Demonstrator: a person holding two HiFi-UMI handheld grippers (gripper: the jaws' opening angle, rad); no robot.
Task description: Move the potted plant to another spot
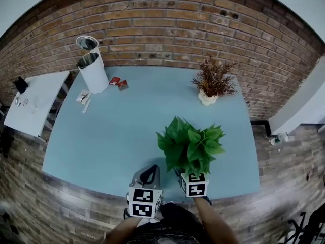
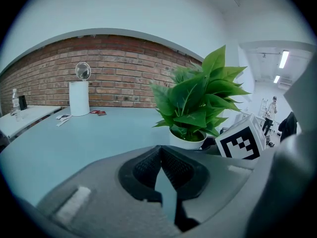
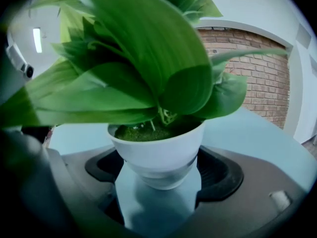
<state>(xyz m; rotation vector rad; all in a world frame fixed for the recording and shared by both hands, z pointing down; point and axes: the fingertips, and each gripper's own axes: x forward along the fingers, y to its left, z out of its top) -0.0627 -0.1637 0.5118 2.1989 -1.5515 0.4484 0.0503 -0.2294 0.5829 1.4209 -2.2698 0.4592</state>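
Note:
The potted plant [image 1: 190, 146], green leaves in a white pot [image 3: 156, 155], stands near the front edge of the light blue table [image 1: 117, 131]. My right gripper [image 1: 189, 176] is at its near side, mostly under the leaves. Its two jaws sit against the left and right sides of the pot, shut on it. My left gripper [image 1: 148, 174] hovers just left of the plant, shut with nothing in it; the pads meet at the tip [image 2: 159, 150]. From the left gripper view the plant [image 2: 198, 98] is ahead to the right, with the right gripper's marker cube [image 2: 242, 140] beside the pot.
A dried brown plant in a white pot [image 1: 213, 83] stands at the table's back right. A white bin [image 1: 93, 67], red packets [image 1: 118, 83] and papers [image 1: 84, 96] lie at the back left. A brick wall [image 1: 167, 29] runs behind; a white side table [image 1: 35, 103] stands left.

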